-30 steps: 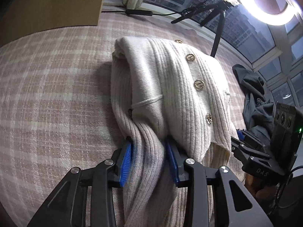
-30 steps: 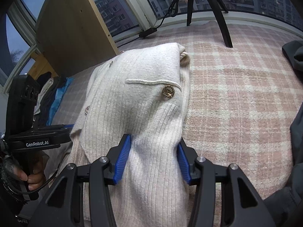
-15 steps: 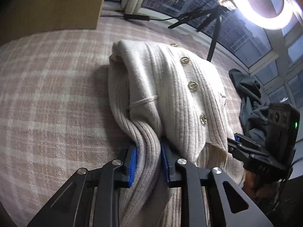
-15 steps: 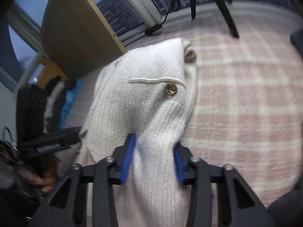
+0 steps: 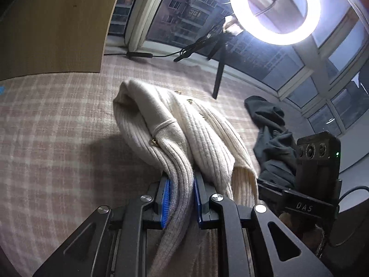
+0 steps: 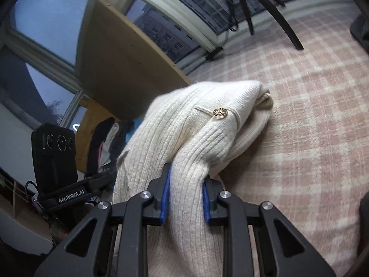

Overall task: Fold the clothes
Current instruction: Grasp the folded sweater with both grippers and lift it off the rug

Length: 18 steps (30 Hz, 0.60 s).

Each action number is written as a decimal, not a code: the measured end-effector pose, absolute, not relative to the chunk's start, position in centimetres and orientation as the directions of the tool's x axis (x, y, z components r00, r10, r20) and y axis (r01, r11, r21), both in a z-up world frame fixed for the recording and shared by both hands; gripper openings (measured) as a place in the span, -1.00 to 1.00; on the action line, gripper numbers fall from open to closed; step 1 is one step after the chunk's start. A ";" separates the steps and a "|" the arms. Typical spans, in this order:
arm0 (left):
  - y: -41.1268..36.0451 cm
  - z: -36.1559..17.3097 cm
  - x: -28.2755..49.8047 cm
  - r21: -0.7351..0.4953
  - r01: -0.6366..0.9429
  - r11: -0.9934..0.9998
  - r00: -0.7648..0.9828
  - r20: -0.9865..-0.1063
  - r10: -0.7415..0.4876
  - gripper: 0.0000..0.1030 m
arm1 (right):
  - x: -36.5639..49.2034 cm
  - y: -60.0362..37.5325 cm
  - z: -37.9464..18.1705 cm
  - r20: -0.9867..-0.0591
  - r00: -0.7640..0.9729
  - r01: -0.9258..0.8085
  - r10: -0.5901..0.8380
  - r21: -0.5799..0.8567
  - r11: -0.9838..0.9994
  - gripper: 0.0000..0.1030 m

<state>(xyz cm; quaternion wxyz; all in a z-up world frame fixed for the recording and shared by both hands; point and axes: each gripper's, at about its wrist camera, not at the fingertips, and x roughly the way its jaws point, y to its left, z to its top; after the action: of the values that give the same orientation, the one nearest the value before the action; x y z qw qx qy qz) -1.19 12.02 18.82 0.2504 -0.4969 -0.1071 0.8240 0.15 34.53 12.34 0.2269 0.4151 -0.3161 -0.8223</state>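
Pinching bunched knit, both grippers, left (image 5: 181, 185) and right (image 6: 185, 180), clamp the cardigan (image 5: 184, 124) above the plaid cloth (image 5: 53, 138), jaws just closing.

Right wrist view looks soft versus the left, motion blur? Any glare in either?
Right wrist: plaid bedspread smeared, cardigan edges soft, gripper sharp, so motion blur. Left wrist: sharper, but the ring light blows out top right; cardigan casts a shadow to its left.

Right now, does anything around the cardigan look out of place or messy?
Nothing is spilled or damaged. The cream cardigan hangs bunched from both grippers, mid-fold. The only stray item is a dark garment crumpled loose on the plaid cover to its right.
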 end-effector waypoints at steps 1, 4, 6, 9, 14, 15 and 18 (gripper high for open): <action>11.7 19.3 -0.5 -0.420 -0.312 -0.852 -0.392 -0.760 0.518 -0.69 | 0.5 34.4 12.9 -0.537 -0.554 0.118 -0.636 0.706 -0.698 -0.56; 10.8 20.5 0.8 -0.414 -0.320 -0.852 -0.412 -0.749 0.519 -0.69 | 1.7 33.2 14.7 -0.538 -0.560 0.152 -0.630 0.681 -0.716 -0.56; 10.2 21.4 1.9 -0.402 -0.324 -0.856 -0.430 -0.743 0.512 -0.69 | 2.6 32.5 15.4 -0.533 -0.561 0.165 -0.633 0.677 -0.717 -0.56; 9.2 22.6 3.3 -0.384 -0.330 -0.862 -0.453 -0.737 0.502 -0.69 | 3.5 31.1 16.4 -0.525 -0.564 0.185 -0.638 0.673 -0.716 -0.56; 6.6 24.6 5.2 -0.368 -0.337 -0.867 -0.486 -0.721 0.495 -0.69 | 5.0 28.0 18.9 -0.510 -0.571 0.225 -0.643 0.656 -0.720 -0.56; 5.8 25.0 5.5 -0.364 -0.338 -0.868 -0.495 -0.716 0.493 -0.69 | 5.1 27.3 19.4 -0.509 -0.571 0.235 -0.644 0.651 -0.722 -0.56; 3.1 26.2 6.4 -0.356 -0.341 -0.870 -0.520 -0.699 0.490 -0.69 | 5.3 24.2 21.1 -0.506 -0.574 0.269 -0.643 0.626 -0.732 -0.56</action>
<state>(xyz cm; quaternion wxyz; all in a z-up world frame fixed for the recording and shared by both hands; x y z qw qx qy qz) 6.44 3.07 26.23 0.2396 -0.4272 -0.0874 0.8674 5.27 24.25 21.07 0.2678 0.3758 -0.2493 -0.8514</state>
